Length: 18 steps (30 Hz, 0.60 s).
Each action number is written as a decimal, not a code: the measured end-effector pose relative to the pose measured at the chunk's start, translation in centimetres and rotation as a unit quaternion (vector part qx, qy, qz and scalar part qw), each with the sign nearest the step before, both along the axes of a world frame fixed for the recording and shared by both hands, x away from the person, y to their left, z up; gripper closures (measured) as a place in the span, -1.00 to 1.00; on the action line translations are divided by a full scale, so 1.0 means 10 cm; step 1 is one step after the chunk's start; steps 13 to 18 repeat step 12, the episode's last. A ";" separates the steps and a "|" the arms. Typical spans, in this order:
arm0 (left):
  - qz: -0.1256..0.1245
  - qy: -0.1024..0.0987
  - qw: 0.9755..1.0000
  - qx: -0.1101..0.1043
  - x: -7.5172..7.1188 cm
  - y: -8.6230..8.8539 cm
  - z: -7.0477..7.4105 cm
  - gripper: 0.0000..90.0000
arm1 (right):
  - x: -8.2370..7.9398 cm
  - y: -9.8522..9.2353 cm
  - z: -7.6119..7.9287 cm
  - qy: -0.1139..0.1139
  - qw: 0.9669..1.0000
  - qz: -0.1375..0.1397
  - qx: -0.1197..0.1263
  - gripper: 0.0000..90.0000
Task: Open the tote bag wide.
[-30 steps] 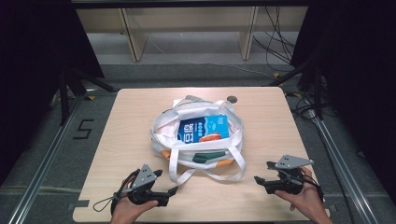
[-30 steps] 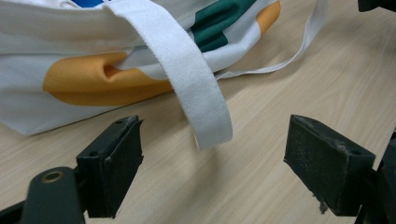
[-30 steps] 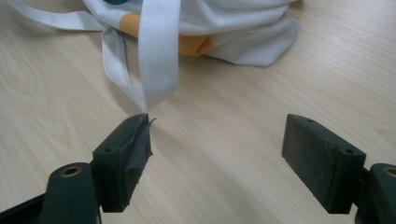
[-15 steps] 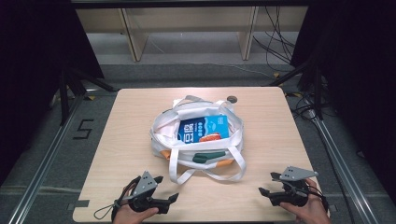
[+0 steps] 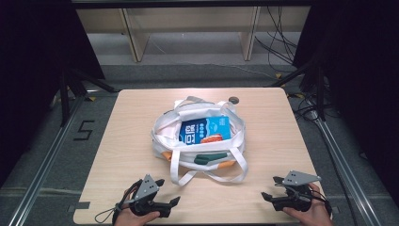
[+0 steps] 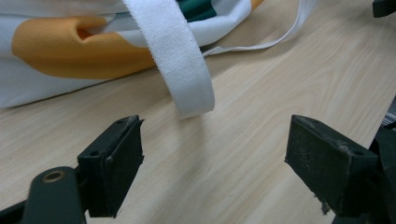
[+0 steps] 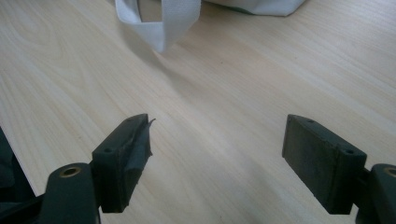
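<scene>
Now the white tote bag (image 5: pixel 197 136) sits mid-table, mouth up, blue box (image 5: pixel 204 129) inside, long axis running left-right across the table, handle loops (image 5: pixel 207 172) spilling toward the person. Bag unchanged over the last second; both grippers have pulled back to the near edge. Left gripper (image 5: pixel 162 200) jaws wide apart, empty, strap (image 6: pixel 180 60) just ahead. Right gripper (image 5: pixel 277 188) also spread, empty, bare wooden table (image 7: pixel 261 70) between jaws. Reads as packing finished or paused, hands retreating.

A small dark disc (image 5: pixel 233 100) lies on the wooden table (image 5: pixel 131 136).
</scene>
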<state>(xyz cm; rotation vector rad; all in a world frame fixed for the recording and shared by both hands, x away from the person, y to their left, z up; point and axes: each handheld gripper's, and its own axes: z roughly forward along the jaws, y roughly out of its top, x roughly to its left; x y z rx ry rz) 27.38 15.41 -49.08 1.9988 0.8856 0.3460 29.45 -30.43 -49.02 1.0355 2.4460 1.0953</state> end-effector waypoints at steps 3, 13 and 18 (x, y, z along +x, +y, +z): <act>0.001 0.000 1.000 0.009 0.00 0.01 0.00 -0.60 | 0.00 0.01 -0.01 0.009 1.000 -0.001 0.007 -0.46; 0.002 0.000 1.000 -0.004 0.00 0.00 0.00 -0.60 | 0.01 0.00 -0.01 0.000 1.000 -0.001 -0.003 -0.46; 0.002 0.000 1.000 -0.004 0.00 0.00 0.00 -0.60 | 0.01 0.00 -0.01 0.000 1.000 -0.001 -0.003 -0.46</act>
